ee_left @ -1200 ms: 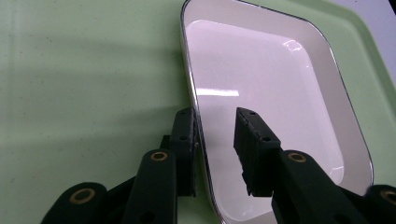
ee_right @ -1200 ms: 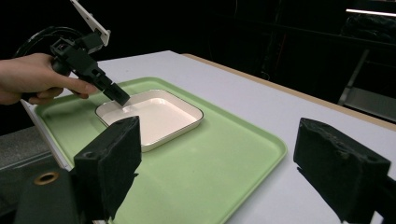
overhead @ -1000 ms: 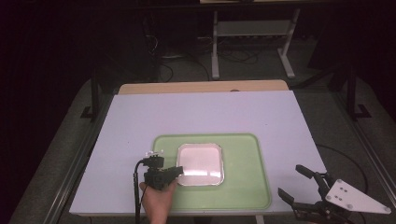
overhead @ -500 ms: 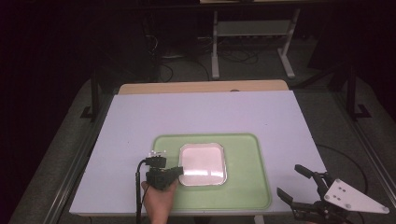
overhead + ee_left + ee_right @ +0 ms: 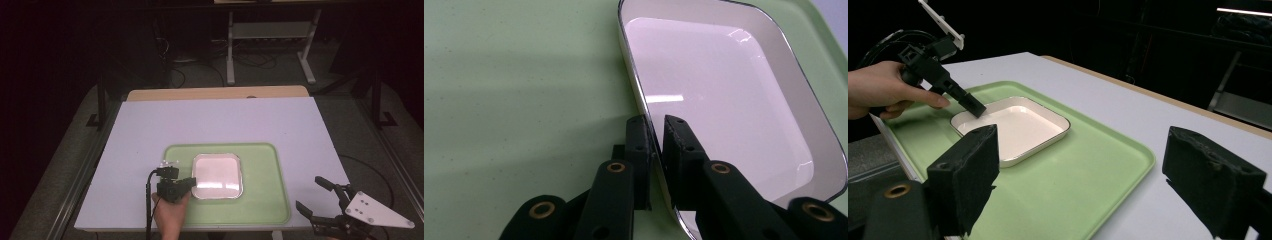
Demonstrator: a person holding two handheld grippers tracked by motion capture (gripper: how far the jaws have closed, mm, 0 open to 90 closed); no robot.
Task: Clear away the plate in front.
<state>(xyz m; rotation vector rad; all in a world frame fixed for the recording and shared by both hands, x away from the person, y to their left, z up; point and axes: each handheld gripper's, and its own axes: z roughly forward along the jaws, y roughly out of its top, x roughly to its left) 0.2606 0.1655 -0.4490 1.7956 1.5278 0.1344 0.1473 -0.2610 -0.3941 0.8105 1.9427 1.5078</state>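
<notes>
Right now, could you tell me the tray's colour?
Light green tray; the high view shows it best.

You are facing a pale lilac surface (image 5: 210,125), and a wooden strip (image 5: 215,93) is showing along its far edge. Beyond it a white metal stand (image 5: 270,30) is standing on the grey floor (image 5: 350,120), where dark cables (image 5: 250,62) are lying between its legs.

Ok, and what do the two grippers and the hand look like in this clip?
Both grippers are black. The left gripper has flat padded fingers on arms with brass-ringed holes, and a black cable trailing back. The right gripper has chunky black foam fingers and a pale three-cornered plate. The hand is bare; no sleeve shows.
</notes>
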